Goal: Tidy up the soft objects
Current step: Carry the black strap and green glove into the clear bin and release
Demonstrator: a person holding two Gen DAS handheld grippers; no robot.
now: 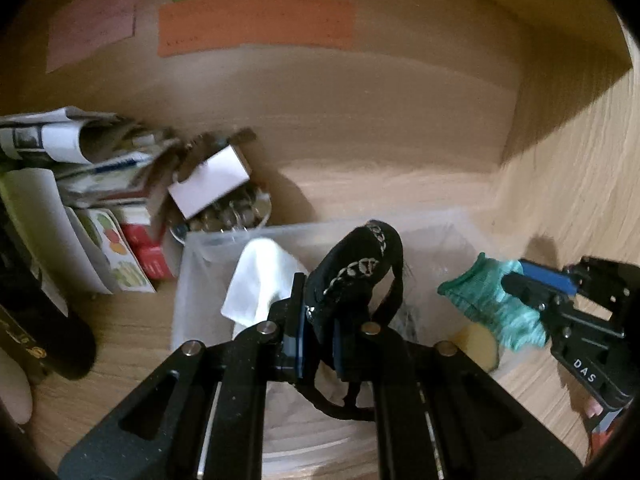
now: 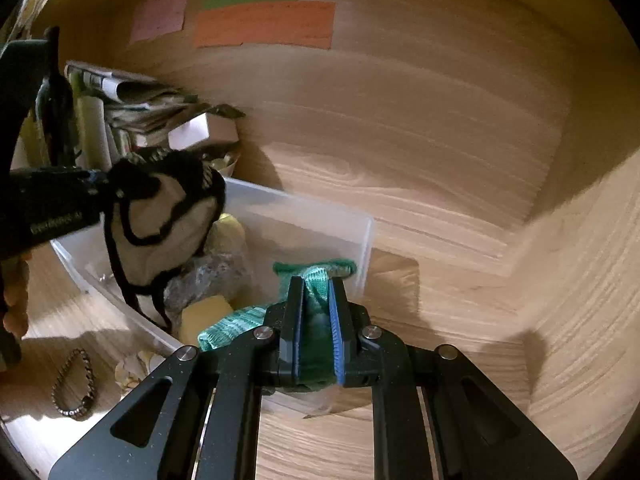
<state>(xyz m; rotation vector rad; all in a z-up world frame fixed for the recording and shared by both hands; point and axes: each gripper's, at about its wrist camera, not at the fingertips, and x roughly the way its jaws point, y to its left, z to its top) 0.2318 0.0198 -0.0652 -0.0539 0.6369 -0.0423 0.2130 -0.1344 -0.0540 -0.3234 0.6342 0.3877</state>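
Black fabric with a pale chain-like print, drawstrings trailing: a small pouch or mask-like piece [image 1: 352, 280], clamped between the jaws of your left gripper [image 1: 318, 320] and held over the clear plastic bin [image 1: 188, 264].

Teal-green knitted piece, likely a sock or glove [image 2: 316, 292]: pinched in your right gripper [image 2: 316, 320], jaws drawn in tight on the knit, at the bin's right wall; its free end droops over the rim.

Contents of the bin, as far as they show:
- white cloth [image 1: 260, 280], left side;
- yellow sponge-like block [image 2: 204, 316], near the front wall;
- grey crumpled item [image 2: 212, 280], middle, kind unclear.

Outside the bin, on the wooden desk [image 2: 400, 208]:
- beaded bracelet [image 2: 74, 384], near the front left edge, well apart from the bin;
- pale crumpled scrap [image 2: 130, 372] just beside the bin's front wall, kind unclear;
- metal bowl of small items [image 1: 236, 214] touching or just behind the bin's far-left corner, a white card [image 1: 208, 184] leaning over it;
- stack of newspapers and cartons [image 1: 80, 160] at the far left.

Status, by judgement: partly done. Several soft pieces already lie in the bin; you hold two more above it, neither yet let go. Left to do: drop both in. No other loose soft item shows plainly on the desk.
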